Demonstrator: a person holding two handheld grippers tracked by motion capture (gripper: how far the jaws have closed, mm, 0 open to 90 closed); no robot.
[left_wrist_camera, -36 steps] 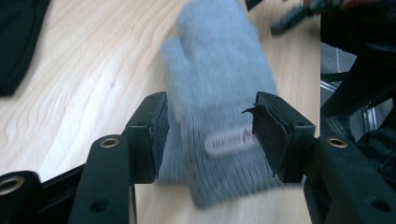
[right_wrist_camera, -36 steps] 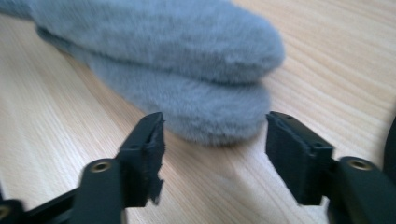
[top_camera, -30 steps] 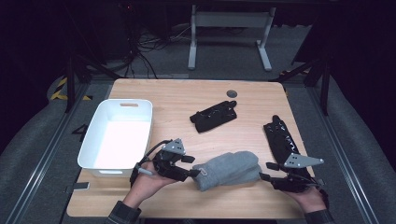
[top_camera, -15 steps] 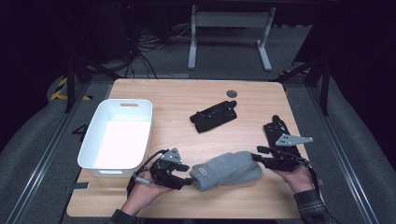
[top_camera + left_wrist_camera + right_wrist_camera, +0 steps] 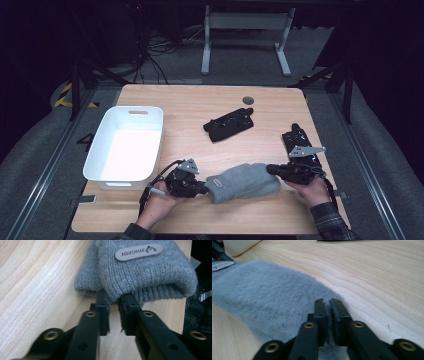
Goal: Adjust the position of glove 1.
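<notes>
The grey hat [image 5: 243, 182] is fuzzy ribbed knit cloth on the smooth, matt wooden table [image 5: 200, 107].

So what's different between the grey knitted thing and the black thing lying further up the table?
The grey hat is fuzzy knit and bulky; the black item is dark and flatter. The hat is pinched at both ends by the left gripper and the right gripper, whose jaws have just been closing on it; the black item lies untouched. The hat sits at the near edge, the black item mid-table. Both rest on the wooden table.
</notes>
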